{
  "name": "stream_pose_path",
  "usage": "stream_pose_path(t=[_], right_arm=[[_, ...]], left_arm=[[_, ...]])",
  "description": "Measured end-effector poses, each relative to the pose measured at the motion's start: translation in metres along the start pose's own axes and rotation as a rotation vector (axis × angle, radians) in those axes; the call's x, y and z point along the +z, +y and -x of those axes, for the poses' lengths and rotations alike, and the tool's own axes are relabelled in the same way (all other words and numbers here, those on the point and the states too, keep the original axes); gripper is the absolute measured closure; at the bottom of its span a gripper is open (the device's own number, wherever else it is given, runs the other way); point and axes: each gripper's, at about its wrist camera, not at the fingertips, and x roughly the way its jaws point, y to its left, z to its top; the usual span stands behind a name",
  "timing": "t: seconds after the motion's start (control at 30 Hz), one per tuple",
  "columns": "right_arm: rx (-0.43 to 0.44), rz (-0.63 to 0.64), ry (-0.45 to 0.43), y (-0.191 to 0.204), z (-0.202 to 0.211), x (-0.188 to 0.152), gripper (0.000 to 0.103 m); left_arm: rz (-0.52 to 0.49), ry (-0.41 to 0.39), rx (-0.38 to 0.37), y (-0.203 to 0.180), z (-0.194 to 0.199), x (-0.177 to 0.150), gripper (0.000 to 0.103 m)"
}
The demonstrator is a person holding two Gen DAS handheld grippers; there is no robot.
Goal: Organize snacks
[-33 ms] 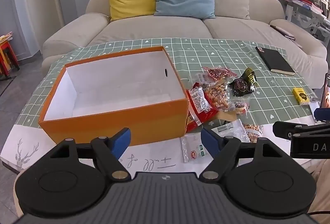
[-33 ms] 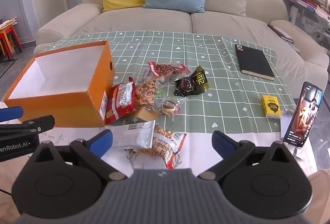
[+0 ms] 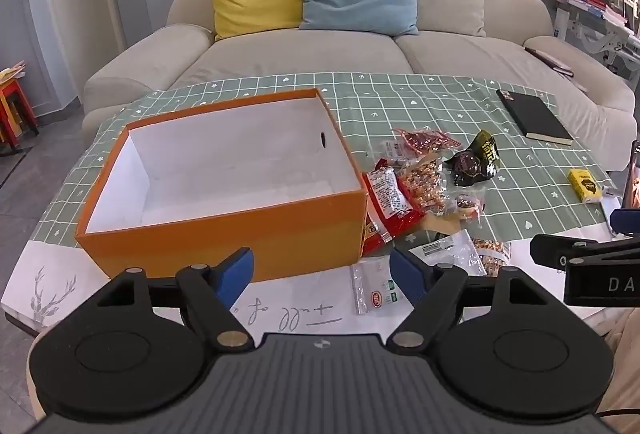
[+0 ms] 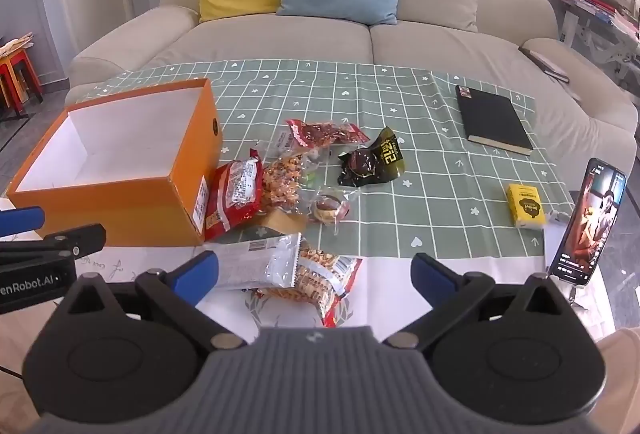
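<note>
An orange box (image 3: 224, 234) with a white, empty inside stands on the left of the table. To its right lie several snack packets in a loose heap: a red packet (image 3: 390, 200), a peanut bag (image 3: 424, 186), a dark packet (image 3: 476, 160) and a small clear sachet (image 3: 372, 290). My left gripper (image 3: 320, 268) hovers open in front of the box's near wall, holding nothing. My right gripper (image 4: 314, 270) is open wide above the table's near edge. A silver packet (image 4: 260, 262) and a peanut packet (image 4: 320, 278) lie just ahead of its fingers, untouched.
A black notebook (image 4: 494, 122) lies at the far right of the green checked cloth (image 4: 440, 194). A small yellow box (image 4: 526, 210) and a propped-up phone (image 4: 588, 226) stand near the right edge. A beige sofa (image 4: 360, 34) with cushions runs behind the table.
</note>
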Motion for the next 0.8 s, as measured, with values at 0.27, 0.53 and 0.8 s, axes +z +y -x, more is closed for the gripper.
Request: stream_pose_path(t=[0.27, 0.53, 0.8], right_arm=[[0.008, 0.008, 0.001, -0.0011, -0.0035, 0.0014, 0.004], [0.007, 0.023, 0.005, 0.0022, -0.0043, 0.0021, 0.004], [0.006, 0.026, 0.006, 0.0024, -0.0045, 0.0028, 0.004]], left_arm=[[-0.015, 0.026, 0.037, -0.0125, -0.0003, 0.0026, 0.012], [-0.007, 0.04, 0.04, -0.012, -0.0027, 0.0037, 0.012], [-0.004, 0.046, 0.042, -0.0117, -0.0025, 0.0035, 0.012]])
